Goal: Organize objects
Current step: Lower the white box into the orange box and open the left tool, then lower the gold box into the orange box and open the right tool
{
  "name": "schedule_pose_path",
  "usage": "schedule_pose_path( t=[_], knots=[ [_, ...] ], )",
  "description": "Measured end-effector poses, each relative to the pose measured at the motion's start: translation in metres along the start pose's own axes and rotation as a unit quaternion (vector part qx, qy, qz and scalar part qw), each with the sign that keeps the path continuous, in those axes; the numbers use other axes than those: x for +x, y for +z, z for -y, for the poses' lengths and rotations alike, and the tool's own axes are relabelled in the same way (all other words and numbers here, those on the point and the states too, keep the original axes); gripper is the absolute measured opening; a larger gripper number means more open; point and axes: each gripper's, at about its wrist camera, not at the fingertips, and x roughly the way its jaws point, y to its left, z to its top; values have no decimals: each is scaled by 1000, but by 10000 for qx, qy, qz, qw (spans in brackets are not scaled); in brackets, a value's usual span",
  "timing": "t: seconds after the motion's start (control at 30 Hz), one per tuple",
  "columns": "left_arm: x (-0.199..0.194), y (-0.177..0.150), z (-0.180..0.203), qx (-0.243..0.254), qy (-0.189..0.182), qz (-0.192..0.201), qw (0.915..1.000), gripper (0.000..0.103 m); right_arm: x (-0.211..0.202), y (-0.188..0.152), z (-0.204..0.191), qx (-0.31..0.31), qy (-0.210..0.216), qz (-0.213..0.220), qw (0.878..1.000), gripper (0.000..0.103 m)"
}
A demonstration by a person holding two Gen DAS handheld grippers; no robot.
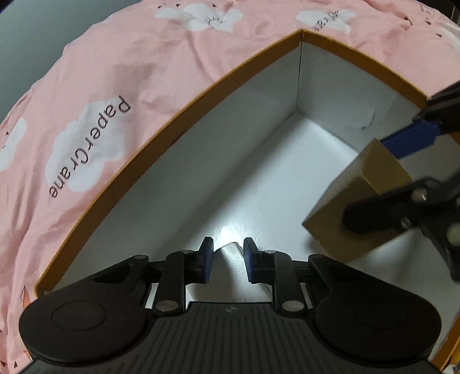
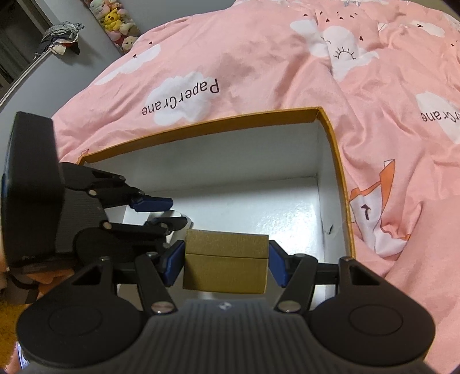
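Observation:
A large open box with an orange rim (image 1: 184, 126) (image 2: 201, 122) and a white inside lies on the bed. My left gripper (image 1: 228, 253) (image 2: 169, 213) points down into it near the floor, jaws narrow, shut on a small white object (image 1: 230, 259) whose shape I cannot make out. A small gold cardboard box (image 2: 225, 261) (image 1: 353, 201) hangs over the big box's floor, with my right gripper (image 2: 225, 253) (image 1: 368, 181) shut on its two sides. The blue pads (image 2: 175, 259) press flat against it. The two grippers are close together, the left just beside the gold box.
A pink duvet with white cloud prints (image 2: 258, 57) (image 1: 115, 86) surrounds the big box on all sides. Plush toys (image 2: 115, 17) and a rail with clothes (image 2: 63, 34) stand by the grey wall beyond. A hand (image 2: 43, 279) holds the left gripper.

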Motion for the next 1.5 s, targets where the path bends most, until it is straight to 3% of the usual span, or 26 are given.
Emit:
schedule_pose_path(
  t=[0.47, 0.6, 0.73, 0.9, 1.07, 1.17, 1.47, 1.5],
  knots=[
    [0, -30, -10, -286, 690, -517, 9959, 23, 17, 1, -16, 57, 79, -126, 9999, 63],
    [0, -30, -14, -473, 659, -383, 9960, 23, 18, 0, -21, -13, 62, -135, 9999, 63],
    [-19, -38, -23, -953, 505, 91, 9941, 24, 14, 3, -26, -40, 60, -73, 9999, 63],
    [-70, -49, -45, -1581, 538, 682, 9836, 24, 12, 12, -36, -16, 71, 89, 9999, 63],
    [-106, -72, -78, -2473, 625, 855, 9631, 32, 19, 25, -54, 27, 102, 229, 9997, 63],
    [-118, -82, -96, -2900, 509, 761, 9526, 39, 26, 33, -66, 73, 48, 350, 9994, 63],
    [-106, -105, -99, -3220, 102, 404, 9458, 39, 54, 46, -95, 142, -88, 527, 9985, 63],
    [-104, -107, -99, -3259, 26, 373, 9447, 35, 58, 46, -98, 132, -99, 525, 9985, 63]
  ],
)
